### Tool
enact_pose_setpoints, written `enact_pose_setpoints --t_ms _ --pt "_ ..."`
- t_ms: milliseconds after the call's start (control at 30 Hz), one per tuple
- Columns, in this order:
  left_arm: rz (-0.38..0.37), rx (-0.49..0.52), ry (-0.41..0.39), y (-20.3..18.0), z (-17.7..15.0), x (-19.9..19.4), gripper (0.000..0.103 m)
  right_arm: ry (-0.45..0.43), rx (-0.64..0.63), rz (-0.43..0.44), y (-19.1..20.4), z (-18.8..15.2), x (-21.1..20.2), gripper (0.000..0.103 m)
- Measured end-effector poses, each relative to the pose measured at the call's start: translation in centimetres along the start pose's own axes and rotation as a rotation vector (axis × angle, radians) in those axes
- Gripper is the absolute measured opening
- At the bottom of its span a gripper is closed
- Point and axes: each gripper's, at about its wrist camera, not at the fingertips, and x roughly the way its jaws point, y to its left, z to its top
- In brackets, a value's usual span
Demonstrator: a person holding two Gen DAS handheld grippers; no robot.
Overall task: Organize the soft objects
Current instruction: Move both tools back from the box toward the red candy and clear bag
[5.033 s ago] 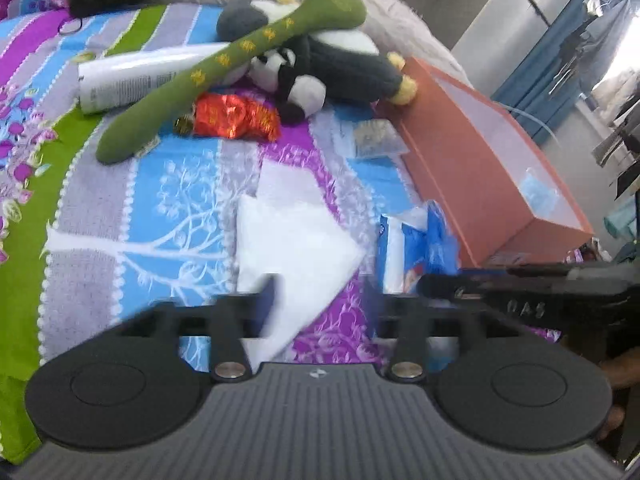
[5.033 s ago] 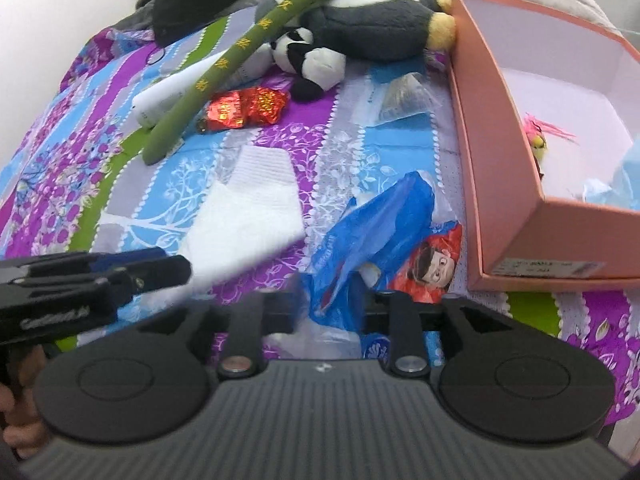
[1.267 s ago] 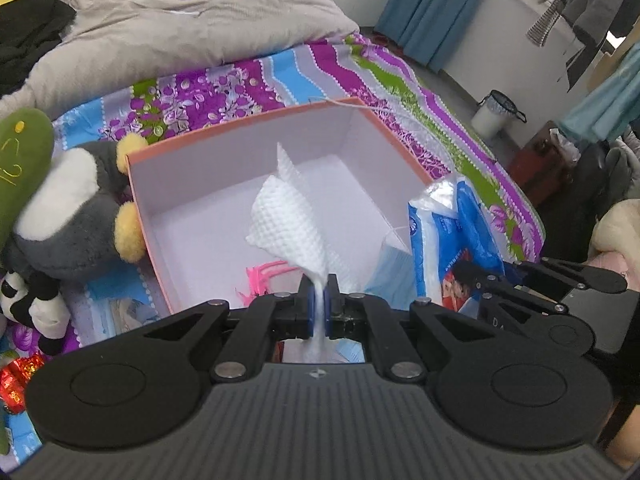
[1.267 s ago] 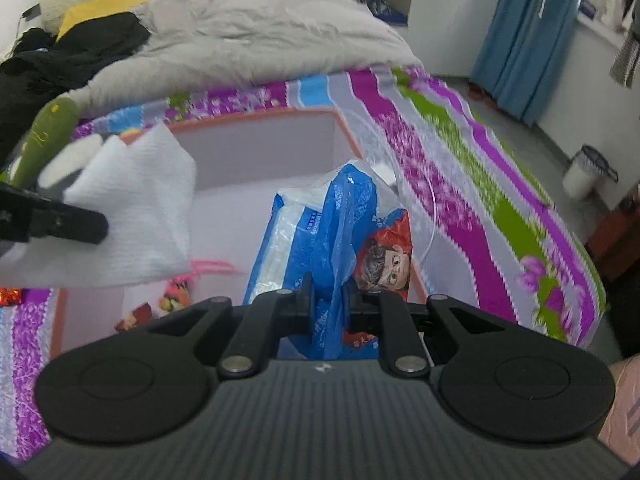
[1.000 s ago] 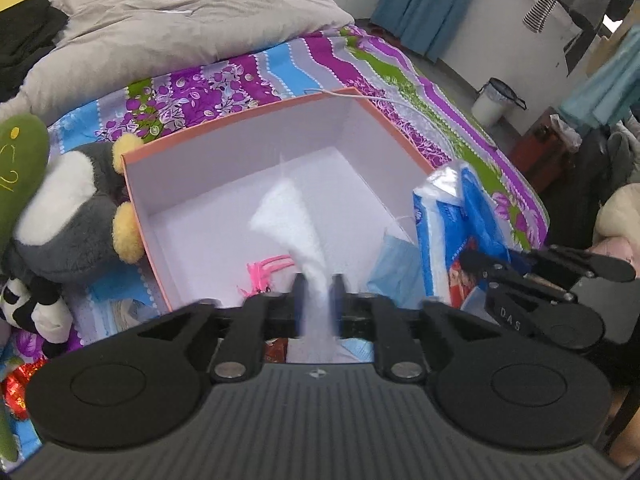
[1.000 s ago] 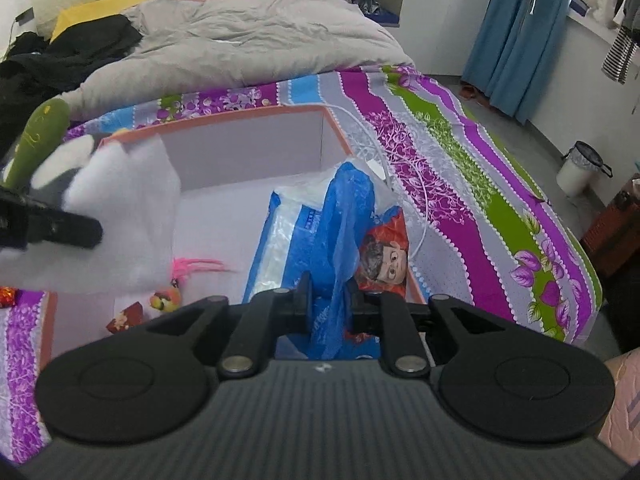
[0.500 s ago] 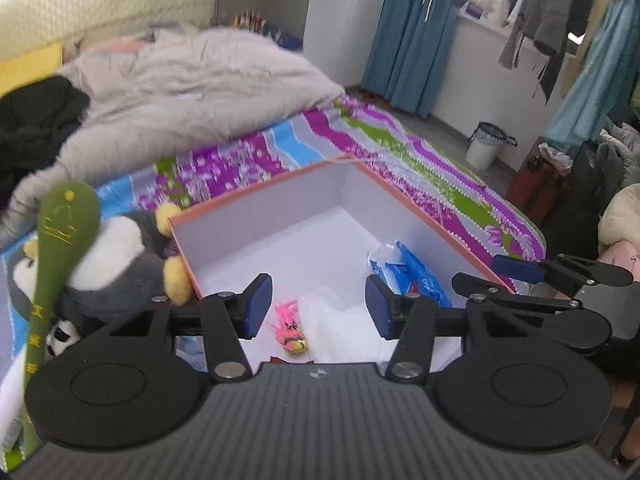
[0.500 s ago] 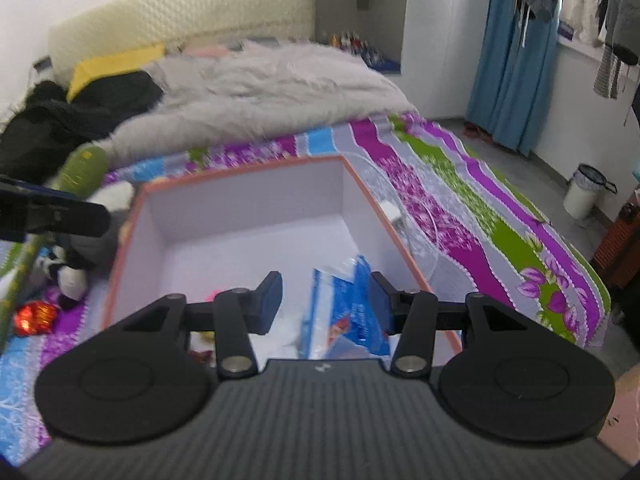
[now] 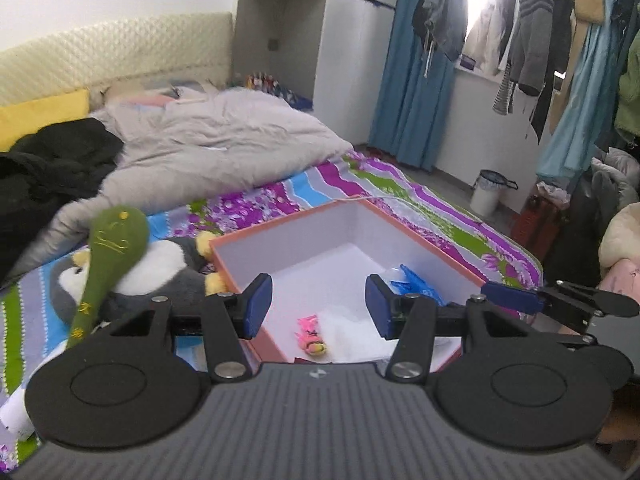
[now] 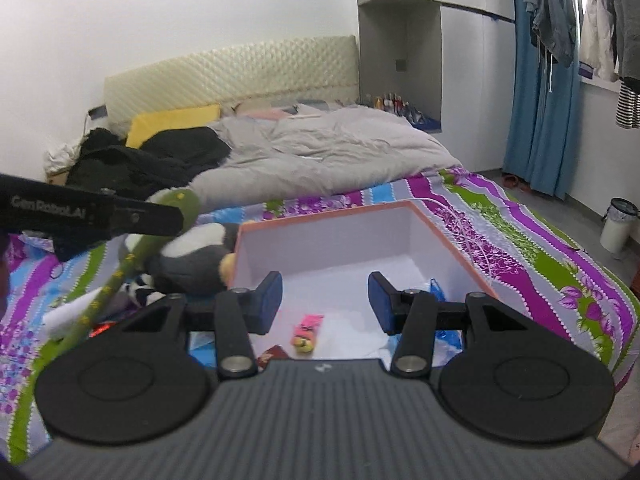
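The white cloth (image 9: 352, 332) and the blue packet (image 9: 416, 285) lie inside the orange box (image 9: 420, 240), near a small pink toy (image 9: 310, 334). We hold the left gripper (image 9: 318, 308) and right gripper (image 10: 325, 305) wide open, both empty, above the box.

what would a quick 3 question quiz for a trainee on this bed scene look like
1. True or false: the left gripper is clamped on the white cloth.
2. Which lies inside the orange box? A) penguin plush B) pink toy C) green plush stick
3. Fill in: the blue plastic pack sits against the box's ____ wall.

Key
1. False: both its jaws and those of the right gripper stand apart, empty.
2. B: the pink toy; the penguin plush and green plush stick lie outside.
3. right
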Motion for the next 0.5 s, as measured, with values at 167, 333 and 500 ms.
enact_pose_setpoints --t_ms 167,333,500 --pt "0.02 -0.028 -0.052 1.1 -2.1 -2.8 0.058 -0.019 0.007 0.024 1.5 -1.5 -1.7 0.05" --pt "0.045 -0.052 -0.055 1.6 -4.2 -4.6 0.058 -0.014 0.033 0.048 2.5 -3.0 -3.0 0.05" --pt "0.078 -0.081 -0.059 2.6 -6.2 -6.3 0.058 -0.003 0.03 0.054 3.5 -4.5 -4.3 0.05"
